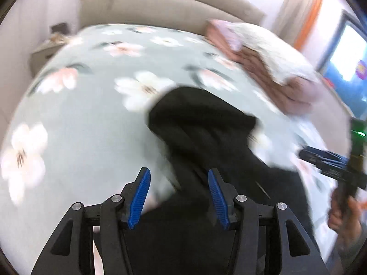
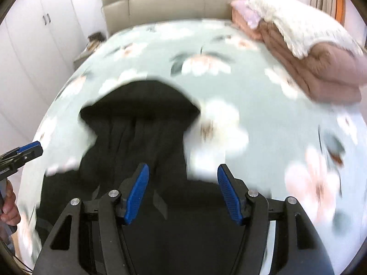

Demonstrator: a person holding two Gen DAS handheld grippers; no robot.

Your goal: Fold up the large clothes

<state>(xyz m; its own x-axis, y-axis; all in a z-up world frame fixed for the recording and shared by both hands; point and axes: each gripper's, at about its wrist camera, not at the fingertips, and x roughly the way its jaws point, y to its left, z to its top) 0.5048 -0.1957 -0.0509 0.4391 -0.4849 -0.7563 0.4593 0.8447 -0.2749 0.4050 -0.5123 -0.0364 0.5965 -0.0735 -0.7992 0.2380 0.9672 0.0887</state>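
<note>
Open left tool (image 1: 179, 197), black garment (image 1: 206, 126), floral bedspread (image 1: 91, 119)

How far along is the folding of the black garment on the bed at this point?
Done: the black garment lies on the floral bed, its far part bunched, so a fold seems begun. In hand: nothing; the left hand-held gripper and right hand-held gripper stand open above it. Left: flattening and the remaining folds.

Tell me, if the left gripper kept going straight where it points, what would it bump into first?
Most likely the black garment lying on the flowered bed. It fills the view just ahead of the left gripper, whose jaws stand open and empty. The picture is blurred, so depth is uncertain.
</note>
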